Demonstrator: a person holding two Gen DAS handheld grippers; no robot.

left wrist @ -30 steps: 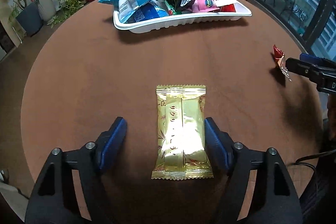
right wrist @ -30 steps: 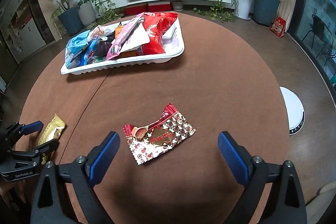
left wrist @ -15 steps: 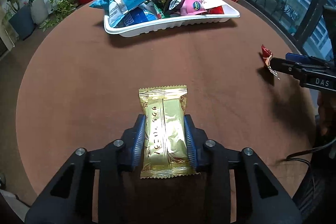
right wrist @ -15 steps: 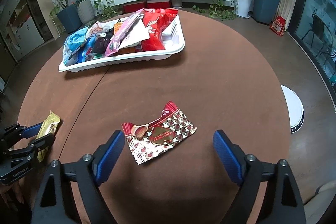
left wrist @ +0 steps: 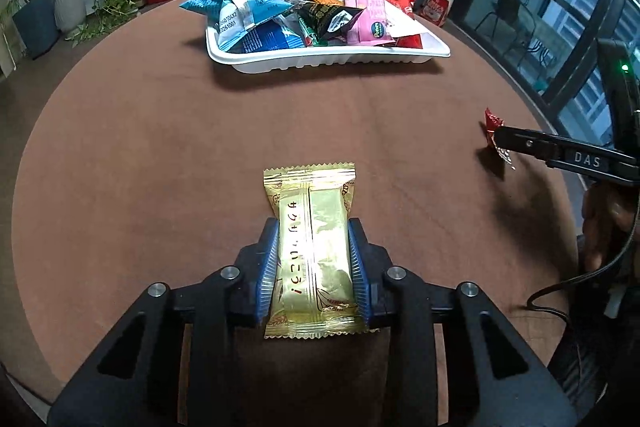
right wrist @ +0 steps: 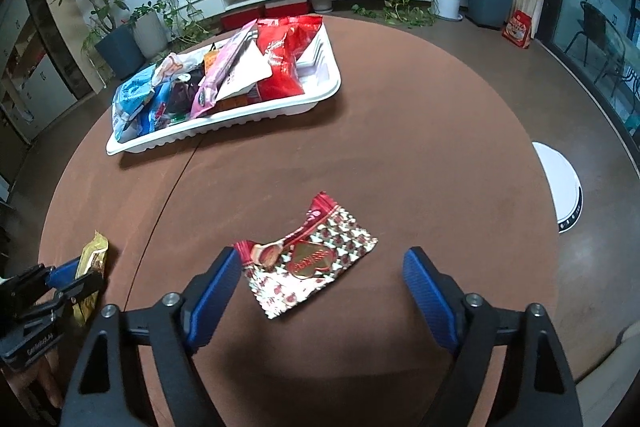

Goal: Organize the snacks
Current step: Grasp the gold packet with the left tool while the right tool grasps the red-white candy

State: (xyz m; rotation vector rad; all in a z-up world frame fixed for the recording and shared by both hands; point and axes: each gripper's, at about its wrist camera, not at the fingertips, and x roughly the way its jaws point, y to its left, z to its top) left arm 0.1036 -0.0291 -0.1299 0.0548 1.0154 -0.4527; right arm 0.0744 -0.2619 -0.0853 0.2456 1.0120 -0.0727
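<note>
Room: living room with plants and a TV; round brown table (left wrist: 168, 131)
Tray: white tray (left wrist: 328, 61) at the far side, heaped with snacks
Left gripper (left wrist: 314, 265): pads pressed on both long sides of the gold bar (left wrist: 312, 227); bar's long axis runs straight ahead toward the tray
Right gripper (right wrist: 322, 283): jaws wide and closing; red wrapper (right wrist: 310, 255) lies flat between them, skewed, the left pad just beside its corner, the right pad well apart
Nearer: each gripper to its own snack
Hidden: whether the bar is lifted off the table cannot be told; tray floor buried
</note>
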